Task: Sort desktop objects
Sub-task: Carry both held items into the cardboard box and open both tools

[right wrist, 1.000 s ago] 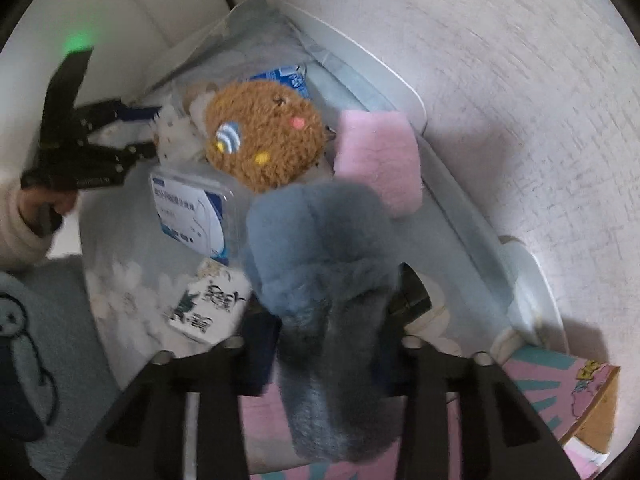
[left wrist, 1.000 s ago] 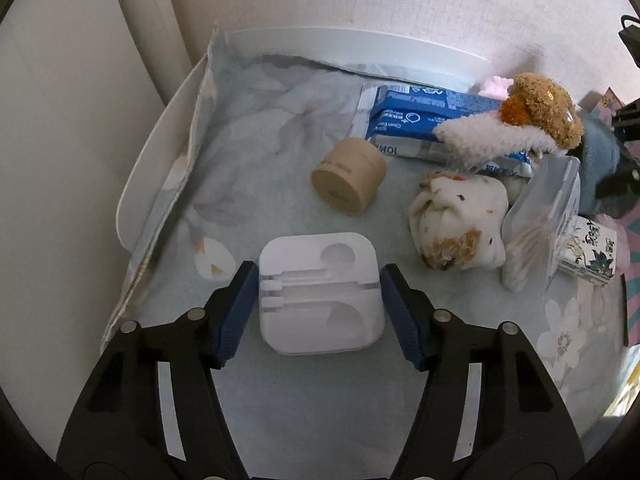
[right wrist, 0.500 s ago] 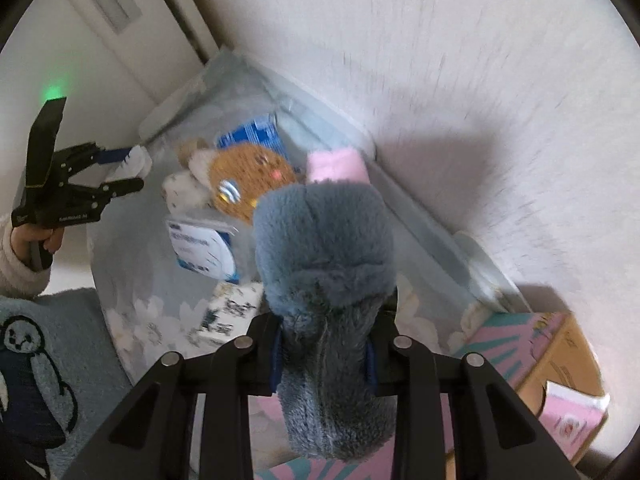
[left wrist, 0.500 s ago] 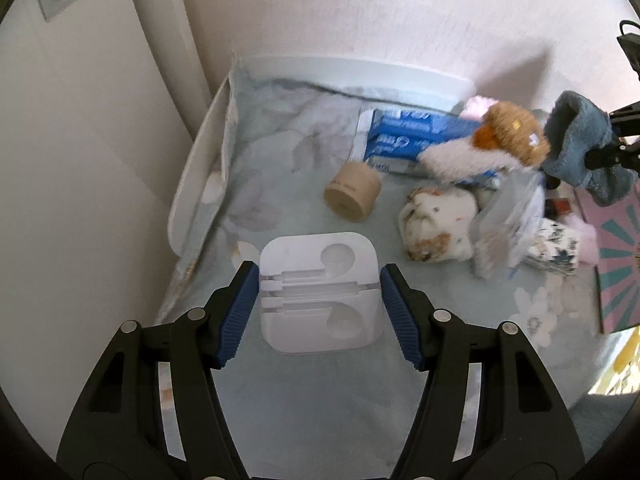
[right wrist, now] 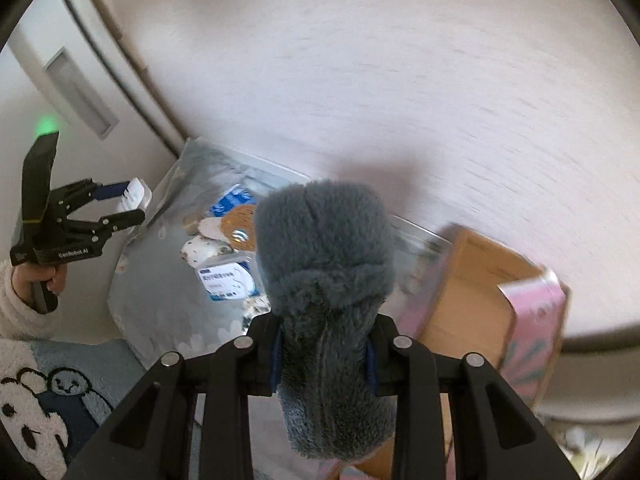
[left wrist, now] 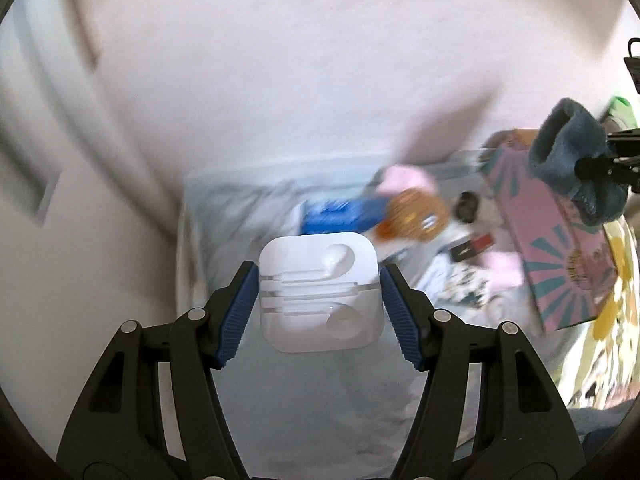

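Sorting under way: left tool clamped on white tray, right tool clamped on grey plush slipper, clutter heaped at bench far edge.

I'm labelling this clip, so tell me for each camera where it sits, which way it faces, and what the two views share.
Left wrist: sits on the left gripper, facing forward and down at the cloth-covered table; its jaws clamp a white tray.
Right wrist: sits on the right gripper, facing the wall and table; its jaws clamp a grey plush slipper; the person's left hand shows.
Shared: the slipper, the white tray, the brown plush toy, the pink box, and each other's gripper.
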Tool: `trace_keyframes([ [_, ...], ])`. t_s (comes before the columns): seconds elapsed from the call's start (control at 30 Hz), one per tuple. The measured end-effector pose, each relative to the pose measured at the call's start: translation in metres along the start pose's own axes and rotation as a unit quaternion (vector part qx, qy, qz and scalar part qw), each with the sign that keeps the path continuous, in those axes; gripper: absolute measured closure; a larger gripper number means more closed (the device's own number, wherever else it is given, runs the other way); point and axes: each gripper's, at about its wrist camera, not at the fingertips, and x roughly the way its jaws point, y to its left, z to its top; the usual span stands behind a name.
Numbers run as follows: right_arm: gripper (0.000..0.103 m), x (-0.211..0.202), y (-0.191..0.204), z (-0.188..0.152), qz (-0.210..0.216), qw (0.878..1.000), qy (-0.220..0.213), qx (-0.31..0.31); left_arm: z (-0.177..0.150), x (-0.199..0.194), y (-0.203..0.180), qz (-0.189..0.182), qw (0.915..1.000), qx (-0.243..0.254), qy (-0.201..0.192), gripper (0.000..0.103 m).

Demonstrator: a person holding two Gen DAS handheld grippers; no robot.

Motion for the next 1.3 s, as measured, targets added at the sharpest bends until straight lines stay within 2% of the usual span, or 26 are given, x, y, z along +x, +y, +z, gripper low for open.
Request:
trace_keyframes([
  [0.13,0.074,-0.023,-0.019,-0.027,-0.027,0.998,-0.007,0.053,0.038,0.000,-0.041,-0.036,0.9979,0.051,-0.015,0.043],
  [0.2,0.074,-0.030,-0.026,-0.038,-0.037,0.996,-0.009,0.079,0.051,0.003,-0.061,-0.039,0.9963,0.074,-0.021,0.043],
  [0.37,0.074,-0.044,-0.043,-0.068,-0.057,0.989,-0.014,0.136,0.087,0.013,-0.128,-0.079,0.9865,0.141,-0.027,0.043],
  [0.43,0.074,-0.045,-0.047,-0.082,-0.069,0.986,-0.011,0.153,0.097,0.017,-0.154,-0.091,0.9813,0.168,-0.028,0.043],
  [0.6,0.074,-0.032,-0.064,-0.103,-0.070,0.978,0.009,0.195,0.119,0.034,-0.229,-0.128,0.9633,0.235,-0.018,0.043],
  [0.8,0.074,-0.007,-0.080,-0.125,-0.071,0.969,0.035,0.233,0.127,0.080,-0.313,-0.156,0.9410,0.299,0.023,0.043],
  [0.93,0.074,0.008,-0.089,-0.136,-0.077,0.963,0.048,0.254,0.117,0.103,-0.345,-0.161,0.9296,0.328,0.048,0.043],
  [1.2,0.074,0.027,-0.099,-0.148,-0.079,0.955,0.056,0.280,0.101,0.134,-0.360,-0.155,0.9185,0.356,0.075,0.043],
  [1.3,0.074,0.032,-0.100,-0.149,-0.076,0.955,0.056,0.281,0.098,0.142,-0.359,-0.151,0.9177,0.358,0.082,0.043],
])
